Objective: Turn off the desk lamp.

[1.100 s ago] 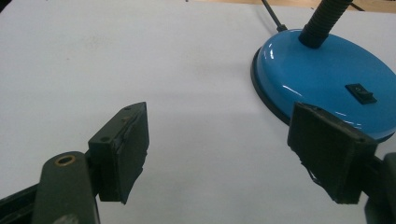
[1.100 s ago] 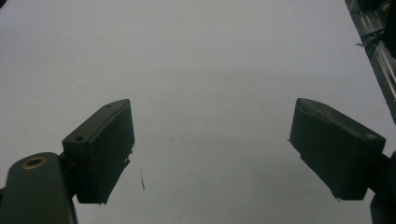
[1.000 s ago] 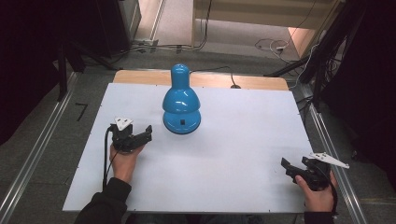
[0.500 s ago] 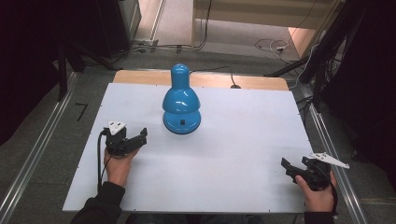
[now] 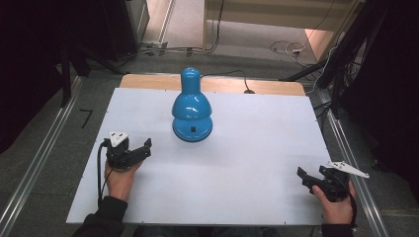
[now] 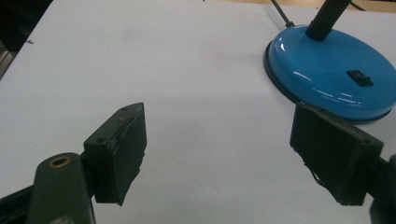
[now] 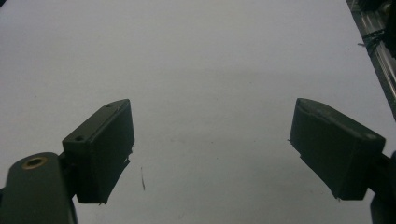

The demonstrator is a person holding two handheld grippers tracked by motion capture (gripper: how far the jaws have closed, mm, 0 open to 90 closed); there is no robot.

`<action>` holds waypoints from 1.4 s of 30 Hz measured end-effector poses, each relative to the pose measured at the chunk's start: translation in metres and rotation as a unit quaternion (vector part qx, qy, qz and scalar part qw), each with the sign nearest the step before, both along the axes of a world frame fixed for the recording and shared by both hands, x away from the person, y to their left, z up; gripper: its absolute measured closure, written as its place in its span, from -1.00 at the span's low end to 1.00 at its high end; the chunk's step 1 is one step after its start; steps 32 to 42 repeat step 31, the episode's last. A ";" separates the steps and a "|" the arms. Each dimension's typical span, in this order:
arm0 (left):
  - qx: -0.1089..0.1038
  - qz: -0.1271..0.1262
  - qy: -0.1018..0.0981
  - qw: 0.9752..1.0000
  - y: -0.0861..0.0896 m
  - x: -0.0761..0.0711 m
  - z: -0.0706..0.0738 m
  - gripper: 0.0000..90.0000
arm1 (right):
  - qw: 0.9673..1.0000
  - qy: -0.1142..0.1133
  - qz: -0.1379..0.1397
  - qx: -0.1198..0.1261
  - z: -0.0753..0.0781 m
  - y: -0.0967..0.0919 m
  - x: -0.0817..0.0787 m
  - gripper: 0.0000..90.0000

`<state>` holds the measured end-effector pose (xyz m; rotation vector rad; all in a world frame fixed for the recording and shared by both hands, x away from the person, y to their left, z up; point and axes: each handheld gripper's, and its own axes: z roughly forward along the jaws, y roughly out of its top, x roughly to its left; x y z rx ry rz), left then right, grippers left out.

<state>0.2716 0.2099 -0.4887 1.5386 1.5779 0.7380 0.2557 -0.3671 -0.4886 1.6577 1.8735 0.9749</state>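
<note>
We hold both grippers wide, empty: left gripper [image 5: 140, 150] near the blue lamp [image 5: 192, 109], right gripper [image 5: 311, 177] well apart. A careless nudge could tip it.

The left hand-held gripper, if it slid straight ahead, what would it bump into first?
Probably the blue desk lamp's round base. The left hand-held gripper is open, and the base sits just beyond its right-hand jaw in its own view; the left-hand jaw faces bare white table. Depth is hard to judge.

Dim, soft-focus pictures; overhead light glares on the blue lamp [image 6: 334, 74], surroundings dark.
</note>
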 end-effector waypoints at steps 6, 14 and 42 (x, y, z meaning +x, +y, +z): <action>-0.001 -0.002 0.001 1.000 0.002 -0.005 0.000 -0.57 | 1.000 -0.001 0.001 -0.001 0.000 0.000 0.000 -0.72; 0.002 -0.001 0.000 1.000 0.007 -0.016 -0.001 -0.57 | 1.000 0.000 0.000 0.000 0.000 0.000 0.000 -0.72; 0.023 0.024 0.024 0.999 0.039 -0.043 -0.013 -0.55 | 1.000 0.000 0.001 -0.002 0.000 0.001 0.000 -0.72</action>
